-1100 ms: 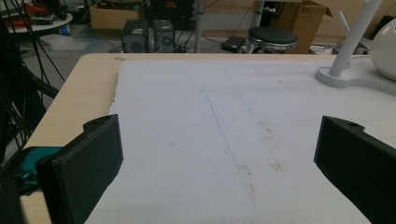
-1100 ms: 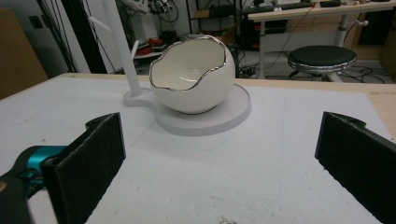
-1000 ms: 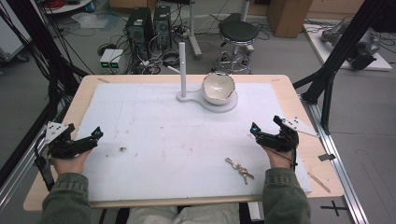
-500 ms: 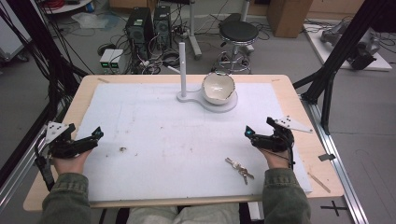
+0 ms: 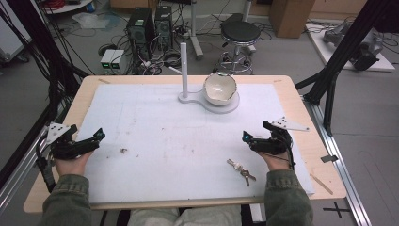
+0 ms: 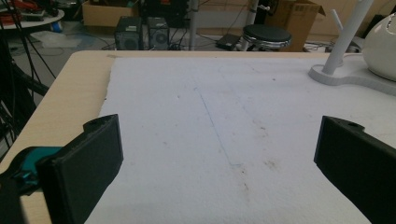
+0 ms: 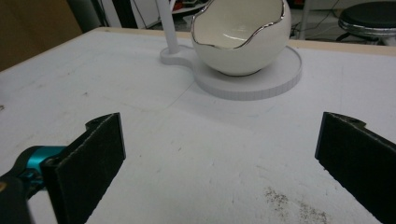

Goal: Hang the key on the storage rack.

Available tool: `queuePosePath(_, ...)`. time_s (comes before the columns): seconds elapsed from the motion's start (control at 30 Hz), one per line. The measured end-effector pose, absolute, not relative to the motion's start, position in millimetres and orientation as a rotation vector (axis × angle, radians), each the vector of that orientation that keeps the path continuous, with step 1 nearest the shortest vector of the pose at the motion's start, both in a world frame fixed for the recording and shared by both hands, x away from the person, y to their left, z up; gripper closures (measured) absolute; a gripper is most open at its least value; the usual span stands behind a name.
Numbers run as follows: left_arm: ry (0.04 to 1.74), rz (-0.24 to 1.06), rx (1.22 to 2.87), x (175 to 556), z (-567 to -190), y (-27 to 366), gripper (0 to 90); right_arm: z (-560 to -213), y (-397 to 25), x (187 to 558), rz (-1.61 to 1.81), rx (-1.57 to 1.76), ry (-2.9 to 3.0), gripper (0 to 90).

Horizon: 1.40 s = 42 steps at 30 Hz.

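Note:
A white egg-shaped bowl with a silver rim [image 5: 219, 88] sits on a white stand base [image 5: 231, 106] at the far middle of the table, beside an upright white post [image 5: 184, 66]. A bunch of keys [image 5: 241, 170] lies on the white mat near the front right. My right gripper [image 5: 248, 140] rests just beyond the keys, open and holding nothing. It faces the bowl [image 7: 240, 37], which stands well ahead of its jaws. My left gripper [image 5: 98, 138] lies at the mat's left edge, open and holding nothing. The post [image 6: 343, 42] and bowl [image 6: 382, 44] show far off to its right.
A white mat [image 5: 164, 136] covers most of the wooden table [image 5: 77, 101]. A small dark crumb [image 5: 123, 150] lies near the left gripper. A wooden stick [image 5: 321, 182] lies at the front right corner. Beyond the table stand a stool [image 5: 240, 33] and computer cases [image 5: 141, 26].
My right gripper has shifted a little to the left, toward the mat's middle, staying open. The left gripper has held still.

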<state>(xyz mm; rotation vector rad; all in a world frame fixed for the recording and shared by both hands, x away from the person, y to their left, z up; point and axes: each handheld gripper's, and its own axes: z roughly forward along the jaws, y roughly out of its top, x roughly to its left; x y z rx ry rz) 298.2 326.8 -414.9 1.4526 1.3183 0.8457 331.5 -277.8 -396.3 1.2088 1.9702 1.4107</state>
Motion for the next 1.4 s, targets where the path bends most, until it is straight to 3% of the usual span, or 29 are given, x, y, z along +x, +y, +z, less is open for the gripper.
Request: queuePosePath(1.4, 1.322, 0.842, 1.452, 299, -415, 329, 1.7, -405, -236, 329, 1.025, 1.154, 2.445, 0.7)
